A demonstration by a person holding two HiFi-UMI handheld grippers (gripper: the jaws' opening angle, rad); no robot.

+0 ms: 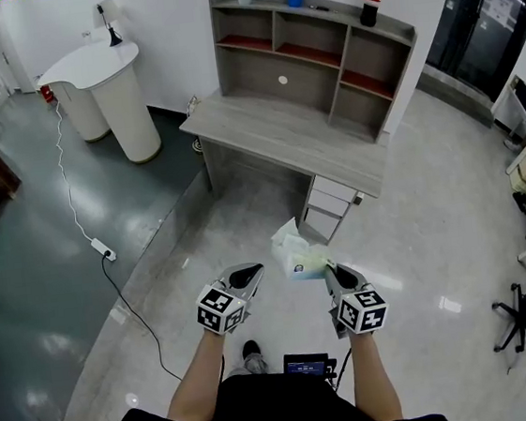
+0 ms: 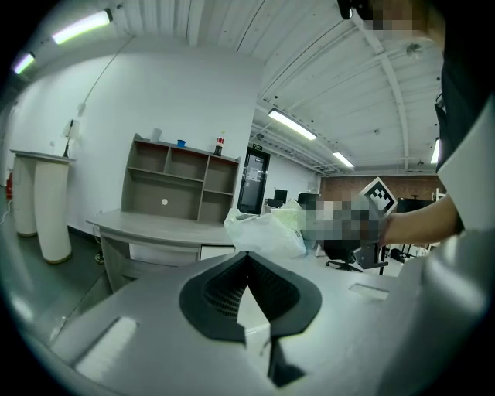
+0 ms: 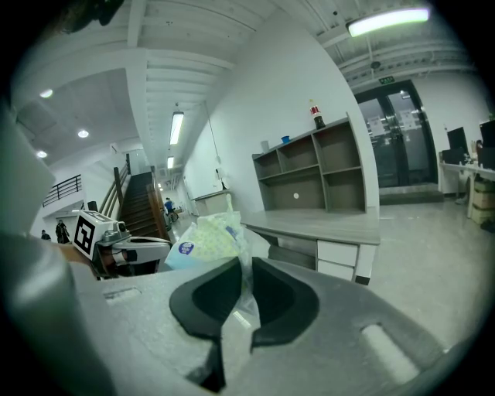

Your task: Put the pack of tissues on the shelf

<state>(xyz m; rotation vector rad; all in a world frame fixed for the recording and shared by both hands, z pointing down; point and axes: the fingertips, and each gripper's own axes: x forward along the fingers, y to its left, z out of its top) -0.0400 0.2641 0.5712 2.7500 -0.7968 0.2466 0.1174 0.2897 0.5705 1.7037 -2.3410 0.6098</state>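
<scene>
Tissue pack [image 1: 296, 248] pinched in right fingers [image 3: 288, 298], left fingers [image 2: 219, 294] closed, open floor [image 1: 245, 221] before desk [image 1: 274, 137]

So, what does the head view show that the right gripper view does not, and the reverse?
Only the head view: the power strip and the person's shoe. Only the right gripper view: the staircase and a ceiling lamp. Both: the shelf, the bottle on top of it, and the pack of tissues pinched in the right gripper.
</scene>
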